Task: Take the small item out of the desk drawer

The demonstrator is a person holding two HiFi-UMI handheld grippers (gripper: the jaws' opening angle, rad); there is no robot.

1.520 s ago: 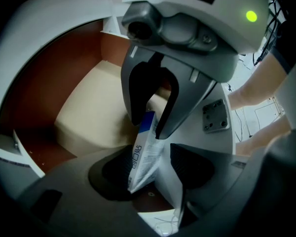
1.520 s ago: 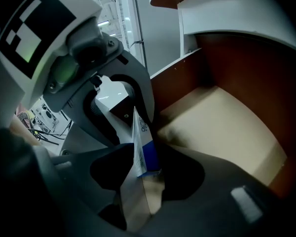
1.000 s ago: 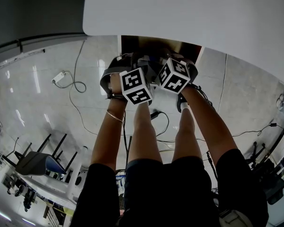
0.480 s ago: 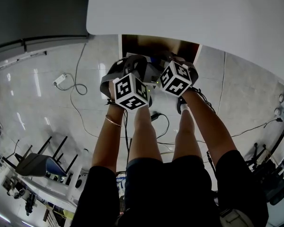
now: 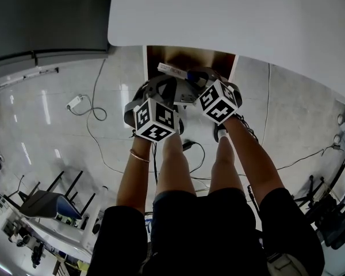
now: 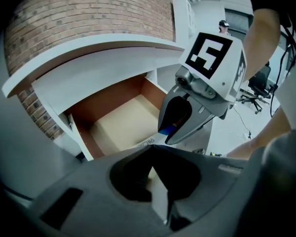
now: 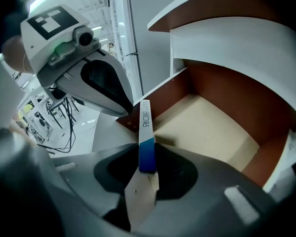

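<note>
Holding the one slim white-and-blue box (image 7: 144,127), right gripper (image 7: 147,173) clamps its blue end; left gripper (image 6: 154,154) is pinched closed, tip just beside the white end. Both tongs tilt steeply down, side by side. Beyond: one open drawer (image 5: 210,59), box above its front edge

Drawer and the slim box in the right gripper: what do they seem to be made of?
The drawer: probably laminated board; smooth matt reddish-brown walls, flat pale beige floor, no visible grain. The box, clamped in the right gripper: likely printed cardboard; crisp folded edges, white with a blue end, faint sheen.
</note>
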